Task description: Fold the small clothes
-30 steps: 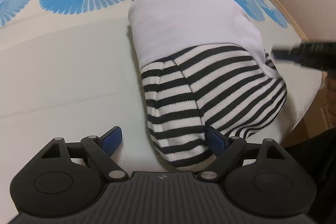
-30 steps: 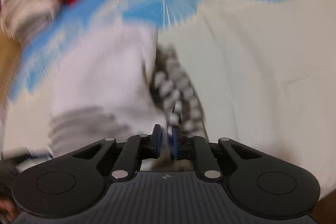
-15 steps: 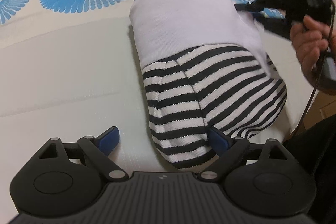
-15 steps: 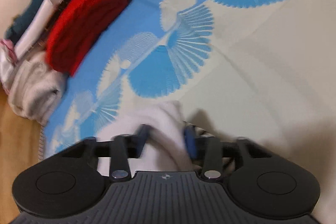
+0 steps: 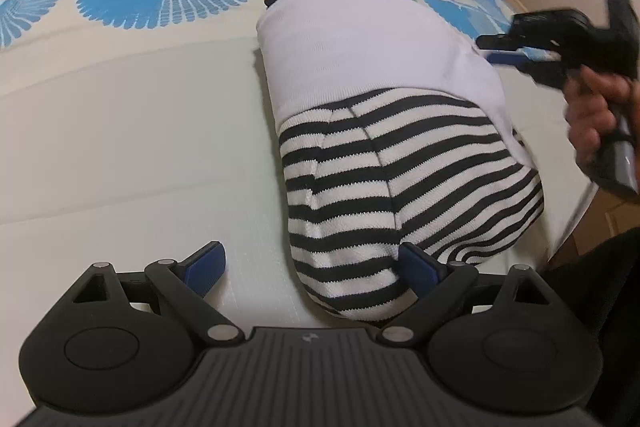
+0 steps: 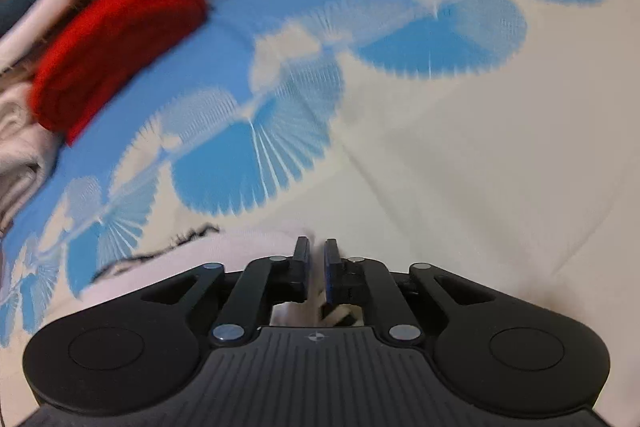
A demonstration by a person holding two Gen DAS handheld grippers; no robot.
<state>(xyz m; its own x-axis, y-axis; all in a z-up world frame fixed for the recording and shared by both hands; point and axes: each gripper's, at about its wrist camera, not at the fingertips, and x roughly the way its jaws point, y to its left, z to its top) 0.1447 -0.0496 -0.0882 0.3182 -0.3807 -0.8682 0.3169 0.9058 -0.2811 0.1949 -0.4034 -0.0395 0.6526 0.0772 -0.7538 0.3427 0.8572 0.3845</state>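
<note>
On a cream bedspread [image 5: 120,147] with blue fan shapes, filling the middle of the left wrist view, lies a small garment [image 5: 384,131] already folded into a compact bundle — plain white at its far half, black-and-white stripes at the near half. At the bottom of that frame the left gripper [image 5: 312,265] has its jaws wide apart, the striped end lying between the blue pads with no squeeze visible. At right, a person's hand [image 5: 596,111] carries the right gripper [image 5: 516,53]; its jaws are nearly together, and in its own blurred view something pale sits in the narrow gap, perhaps a pinch of white cloth — I cannot tell. If so, a moving hand would likely drag the top layer and undo the fold, since nothing pins the bundle down. Upper left of the right view, a red folded item [image 6: 116,47] tops a stack.
</note>
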